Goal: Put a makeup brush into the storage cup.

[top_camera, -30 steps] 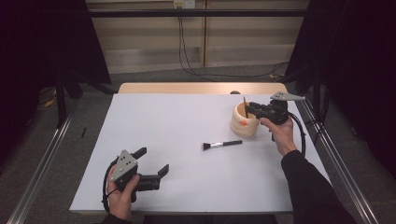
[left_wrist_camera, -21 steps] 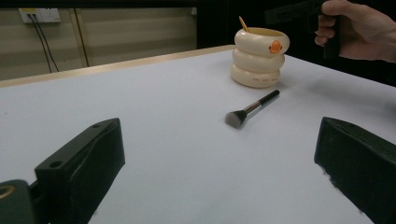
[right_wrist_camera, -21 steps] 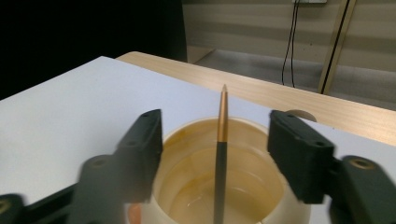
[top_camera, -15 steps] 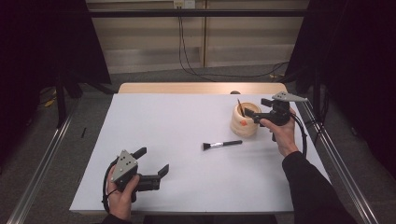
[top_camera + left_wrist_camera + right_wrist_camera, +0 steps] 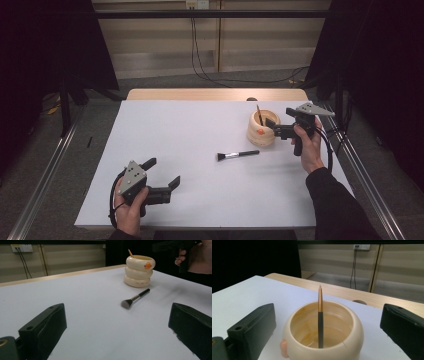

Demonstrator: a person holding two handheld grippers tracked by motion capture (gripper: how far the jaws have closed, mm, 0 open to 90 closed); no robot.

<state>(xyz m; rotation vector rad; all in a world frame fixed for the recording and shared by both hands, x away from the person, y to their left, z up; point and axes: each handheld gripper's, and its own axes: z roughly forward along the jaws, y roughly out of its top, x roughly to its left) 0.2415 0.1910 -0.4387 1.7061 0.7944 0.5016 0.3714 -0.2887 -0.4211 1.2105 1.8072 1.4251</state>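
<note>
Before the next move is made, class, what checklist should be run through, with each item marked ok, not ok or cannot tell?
1. Right claw open: ok, jaws spread in the right gripper view.
2. Holder upright: ok.
3. Pointed stick standing inside the holder: ok.
4. Brush lying free on the table, apart from the holder: ok.
5. Left claw open and holding nothing: ok.
6. What else lies at the holder's bottom: cannot tell.

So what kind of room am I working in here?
Probably a lab or recording bay, not a home: a white-covered table hemmed by dark curtains, metal rails along the floor, and cables hanging from a wall socket.
</note>
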